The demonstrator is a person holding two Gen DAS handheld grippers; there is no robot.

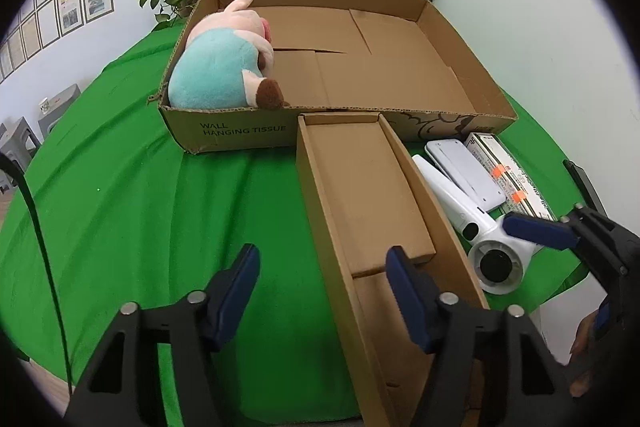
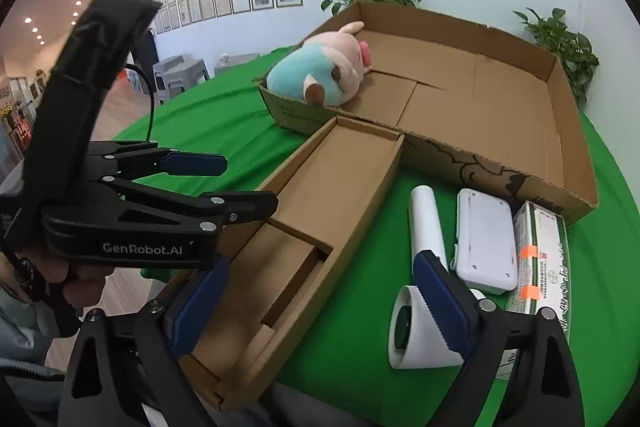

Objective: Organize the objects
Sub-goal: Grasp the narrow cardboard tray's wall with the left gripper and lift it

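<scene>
Left wrist: left gripper (image 1: pixel 320 291) agape astride narrow box (image 1: pixel 360 187) wall.

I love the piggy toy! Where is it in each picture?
Left wrist view: the plush pig lies upper left, in the big cardboard box's near-left corner.
Right wrist view: the plush pig lies upper middle, in the same corner.
Shared landmark: the long narrow box touching the big box.

Pig plush (image 1: pixel 224 63), pink w/ teal body, is lying on its side in big cardboard box (image 1: pixel 472 123), left near corner. Narrow open box (image 1: pixel 360 187) is butting its front wall. White handheld device (image 1: pixel 460 211), white case (image 1: pixel 466 175), medicine carton (image 1: pixel 516 183) are lying flat just right of narrow box.
</scene>
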